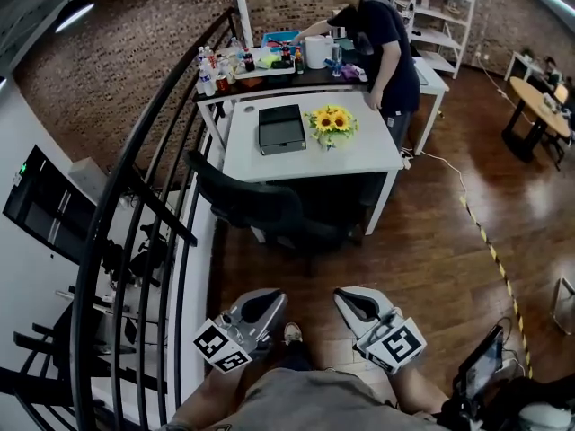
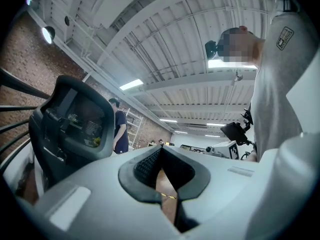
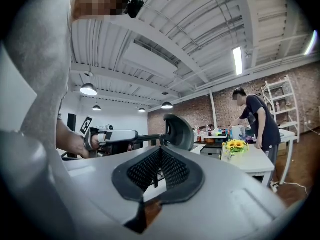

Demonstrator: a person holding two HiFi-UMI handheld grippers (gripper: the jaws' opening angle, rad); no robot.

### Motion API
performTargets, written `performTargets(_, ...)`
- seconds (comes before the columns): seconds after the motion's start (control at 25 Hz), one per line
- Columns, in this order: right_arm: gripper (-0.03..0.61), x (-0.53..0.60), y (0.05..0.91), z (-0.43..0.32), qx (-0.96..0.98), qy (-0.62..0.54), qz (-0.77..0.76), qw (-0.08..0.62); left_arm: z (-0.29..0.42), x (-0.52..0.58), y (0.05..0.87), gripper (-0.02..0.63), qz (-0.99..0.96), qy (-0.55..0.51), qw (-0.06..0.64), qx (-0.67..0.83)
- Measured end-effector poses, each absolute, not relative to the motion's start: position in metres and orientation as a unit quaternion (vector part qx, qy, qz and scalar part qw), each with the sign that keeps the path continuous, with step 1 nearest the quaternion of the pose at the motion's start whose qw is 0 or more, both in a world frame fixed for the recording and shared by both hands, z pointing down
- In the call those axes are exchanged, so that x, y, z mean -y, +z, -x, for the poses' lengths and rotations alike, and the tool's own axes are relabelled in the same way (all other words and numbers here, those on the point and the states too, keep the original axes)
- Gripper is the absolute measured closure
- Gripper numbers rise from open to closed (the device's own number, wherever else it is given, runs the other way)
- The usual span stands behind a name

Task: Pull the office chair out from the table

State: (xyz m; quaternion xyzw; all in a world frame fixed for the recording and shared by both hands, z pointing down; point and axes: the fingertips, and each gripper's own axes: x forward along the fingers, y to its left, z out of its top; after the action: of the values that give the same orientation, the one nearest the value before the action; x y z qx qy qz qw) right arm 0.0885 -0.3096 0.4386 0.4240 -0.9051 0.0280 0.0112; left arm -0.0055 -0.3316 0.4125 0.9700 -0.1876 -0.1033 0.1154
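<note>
Both left tongs [image 1: 267, 299] and right tongs [image 1: 350, 296] closed, empty.

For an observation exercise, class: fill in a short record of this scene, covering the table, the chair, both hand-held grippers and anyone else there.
Table: white; holds a black box and sunflowers
Chair: black, close against the table's near side, untouched
Left hand-held gripper: shut, empty, short of the chair
Right hand-held gripper: shut, empty, short of the chair
Person: standing at the table's far side
Stage: chair not yet gripped
</note>
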Motion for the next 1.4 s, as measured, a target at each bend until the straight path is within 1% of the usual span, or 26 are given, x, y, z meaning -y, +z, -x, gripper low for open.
performTargets(0.4,0.575,0.414,0.425,-0.074,0.886,0.021,-0.464,0.018,0.023,0.435,0.402,0.612,-0.978,-0.097,0.113,0.143)
performTargets(0.84,0.575,0.472,0.428,-0.077,0.893,0.009,-0.449,0.024,0.026,0.479,0.406,0.612,-0.975,-0.095,0.114,0.164)
performTargets(0.88,0.547,0.476,0.428,-0.076,0.895,0.009,-0.445,0.024,0.027,0.481,0.405,0.612,-0.975,-0.095,0.113,0.167)
performTargets(0.92,0.494,0.48,0.428,-0.074,0.897,0.008,-0.441,0.027,0.028,0.482,0.404,0.612,-0.974,-0.095,0.112,0.17)
performTargets(0.96,0.414,0.484,0.43,-0.072,0.9,0.006,-0.435,0.034,0.029,0.483,0.403,0.612,-0.974,-0.096,0.111,0.173)
performTargets(1.08,0.322,0.501,0.436,-0.061,0.909,-0.007,-0.412,0.066,0.034,0.484,0.403,0.612,-0.973,-0.093,0.108,0.184)
performTargets(1.12,0.302,0.508,0.437,-0.056,0.913,-0.015,-0.4,0.073,0.037,0.485,0.403,0.612,-0.972,-0.092,0.106,0.189)
performTargets(1.24,0.278,0.53,0.438,-0.039,0.923,-0.034,-0.373,0.086,0.05,0.486,0.405,0.612,-0.967,-0.093,0.106,0.21)
performTargets(1.4,0.273,0.554,0.441,-0.012,0.935,-0.05,-0.336,0.108,0.072,0.485,0.409,0.612,-0.958,-0.097,0.109,0.248)
